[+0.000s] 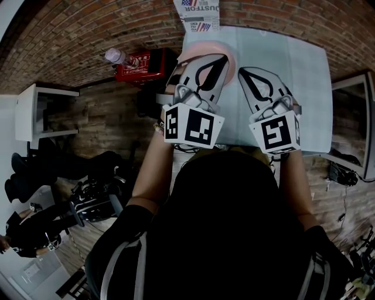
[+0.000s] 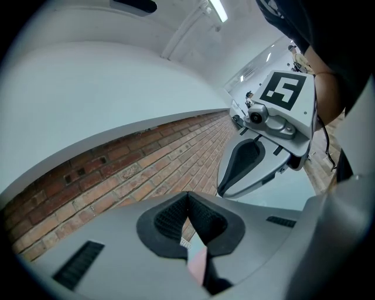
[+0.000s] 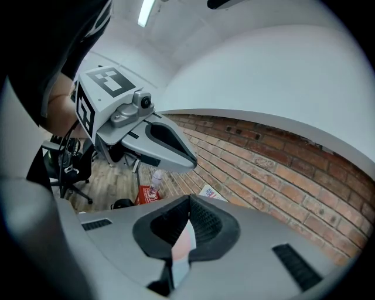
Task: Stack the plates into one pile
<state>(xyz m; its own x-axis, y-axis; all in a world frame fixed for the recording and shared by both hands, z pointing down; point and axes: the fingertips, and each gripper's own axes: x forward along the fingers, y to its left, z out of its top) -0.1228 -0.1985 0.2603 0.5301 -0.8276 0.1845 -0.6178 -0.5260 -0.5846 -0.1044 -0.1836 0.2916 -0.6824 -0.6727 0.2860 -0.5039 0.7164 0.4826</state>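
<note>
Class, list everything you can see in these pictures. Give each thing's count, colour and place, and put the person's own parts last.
plate: one seen, pink, on the table under the left gripper
table: one, pale blue-white, in front of the person
printed box: one, white with a flag print, at the table's far edge
red box: one, on the floor left of the table
bottle: one, clear, at the red box
shelf unit: one, white, far left
brick wall: one, reddish, behind the table
left gripper: one, grey, jaws shut, over the plate
right gripper: one, grey, jaws shut, over bare table
</note>
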